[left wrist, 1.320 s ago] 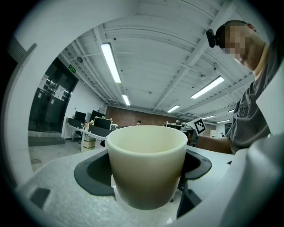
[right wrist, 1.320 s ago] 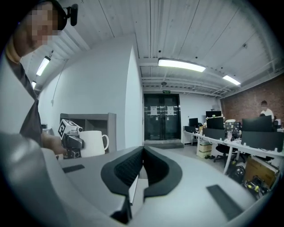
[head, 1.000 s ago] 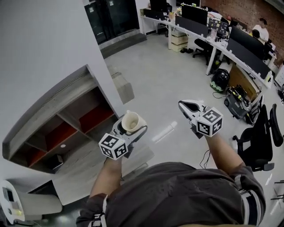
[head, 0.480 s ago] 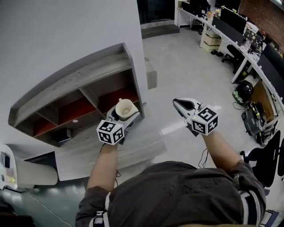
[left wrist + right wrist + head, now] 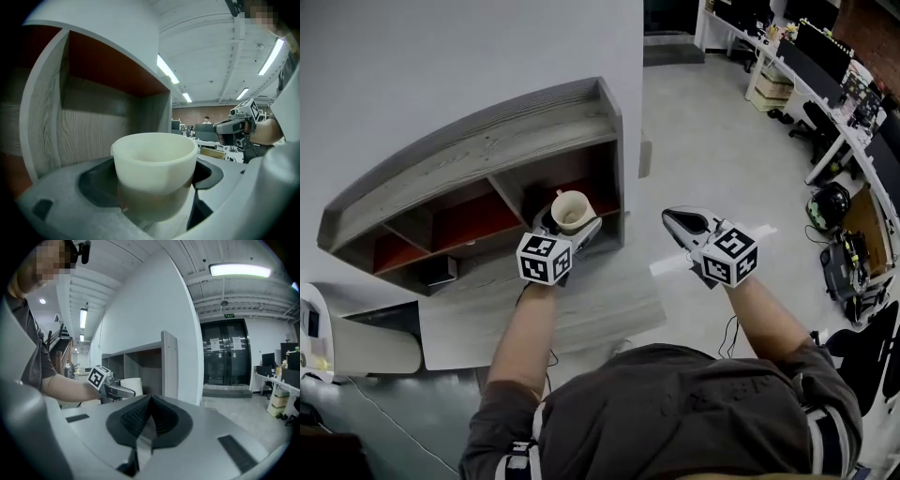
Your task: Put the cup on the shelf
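Note:
A cream cup stands upright between the jaws of my left gripper, which is shut on it. In the left gripper view the cup fills the middle, right in front of a shelf compartment. The grey wooden shelf has red-backed compartments; the cup hangs at the mouth of its rightmost one. My right gripper is shut and holds nothing, off to the right of the shelf. In the right gripper view its jaws meet, and the cup and shelf show beyond.
A low grey bench top lies under the shelf. A white wall rises behind it. A white appliance stands at the far left. Office desks and chairs line the far right, with open grey floor between.
The shelf has come closer and more central in the head view. My left gripper has carried the cup up to the mouth of the rightmost compartment. The right gripper stayed shut alongside.

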Demonstrator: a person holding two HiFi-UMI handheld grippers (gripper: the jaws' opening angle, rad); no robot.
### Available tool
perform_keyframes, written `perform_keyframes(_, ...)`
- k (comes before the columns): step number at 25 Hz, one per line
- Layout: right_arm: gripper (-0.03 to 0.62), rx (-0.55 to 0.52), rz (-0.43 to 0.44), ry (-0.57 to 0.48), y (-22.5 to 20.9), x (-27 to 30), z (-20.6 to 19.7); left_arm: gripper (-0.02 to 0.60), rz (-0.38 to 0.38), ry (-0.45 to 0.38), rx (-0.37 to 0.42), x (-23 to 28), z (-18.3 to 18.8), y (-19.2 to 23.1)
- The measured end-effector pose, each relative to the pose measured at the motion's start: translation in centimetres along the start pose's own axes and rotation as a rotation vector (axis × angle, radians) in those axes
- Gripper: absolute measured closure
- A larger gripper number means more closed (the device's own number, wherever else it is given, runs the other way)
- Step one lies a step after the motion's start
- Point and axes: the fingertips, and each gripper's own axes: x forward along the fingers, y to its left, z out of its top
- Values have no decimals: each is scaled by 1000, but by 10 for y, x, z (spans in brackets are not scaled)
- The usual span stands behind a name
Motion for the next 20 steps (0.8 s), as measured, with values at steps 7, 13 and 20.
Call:
perform_keyframes(7,602,3,18,20,0,27,-6,152,39,14,38,19,-3,30)
perform_keyframes(13,602,17,13,29,-6,36,-14,152,53,34,31,38,-14,42)
perform_keyframes(20,602,34,-3,39,-13,34,-22,152,77,65,32,55,-22,53)
